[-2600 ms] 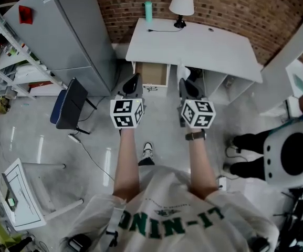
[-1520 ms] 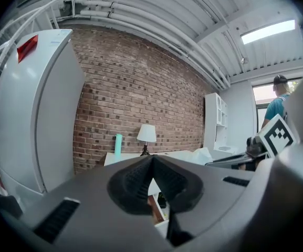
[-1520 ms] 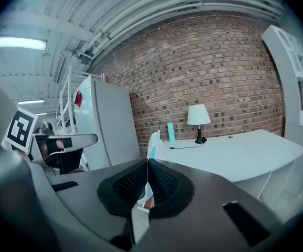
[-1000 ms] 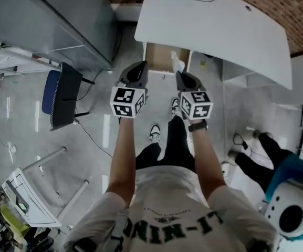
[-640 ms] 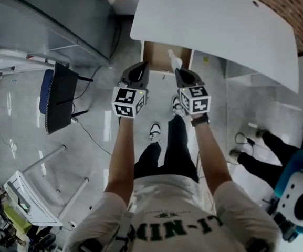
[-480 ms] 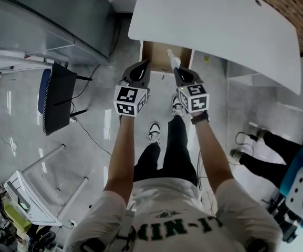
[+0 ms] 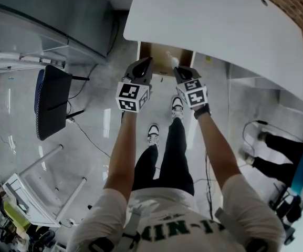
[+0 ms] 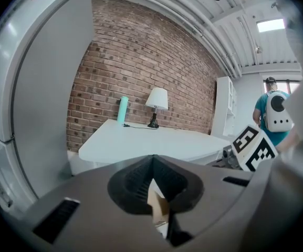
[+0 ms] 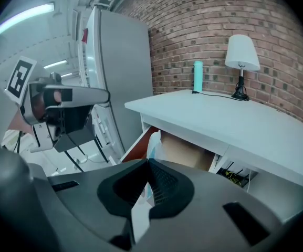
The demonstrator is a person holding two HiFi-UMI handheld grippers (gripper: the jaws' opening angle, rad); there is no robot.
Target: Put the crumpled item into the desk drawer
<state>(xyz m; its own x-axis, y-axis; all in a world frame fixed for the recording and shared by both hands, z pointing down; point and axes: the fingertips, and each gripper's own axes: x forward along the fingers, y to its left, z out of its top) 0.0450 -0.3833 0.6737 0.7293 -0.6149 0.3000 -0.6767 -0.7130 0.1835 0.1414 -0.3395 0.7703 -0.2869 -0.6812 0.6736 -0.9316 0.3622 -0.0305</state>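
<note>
The crumpled item (image 9: pixel 153 140), one pale white-and-bluish wad, is pinched in the right gripper (image 9: pixel 148 163). That gripper's jaws are clenched on it, so a tuft sticks up past the tips and a strip hangs out behind the pads. In the head view the item (image 7: pixel 171 62) shows as a small white tip over the front of the drawer (image 7: pixel 154 54). It is held in the air at the drawer's mouth, and whether it has crossed the rim I cannot tell.

There is one drawer (image 9: pixel 138 143), pulled open under the left end of the tabletop (image 9: pixel 246 122). It has a reddish-brown side wall, and what shows of its inside is plain brown board.

There are two grippers. The left gripper (image 8: pixel 153 159) has its jaws pressed together at the tips (a sliver of brown shows through the slit behind them). In the head view it (image 7: pixel 144 66) hangs just beside the right gripper (image 7: pixel 179 72), both in front of the drawer, each carrying one cube with square markers.

On the white tabletop, near the brick wall, stand one lamp (image 9: pixel 241 54) with a white shade and one teal bottle (image 9: pixel 197 76), with one dark cable (image 9: pixel 217 94) lying between them. A tall grey cabinet (image 9: pixel 122 83) stands left of the desk. One dark chair (image 7: pixel 51 101) sits on the floor farther left. One other person (image 8: pixel 271 112), in a teal top, stands off to the right.
</note>
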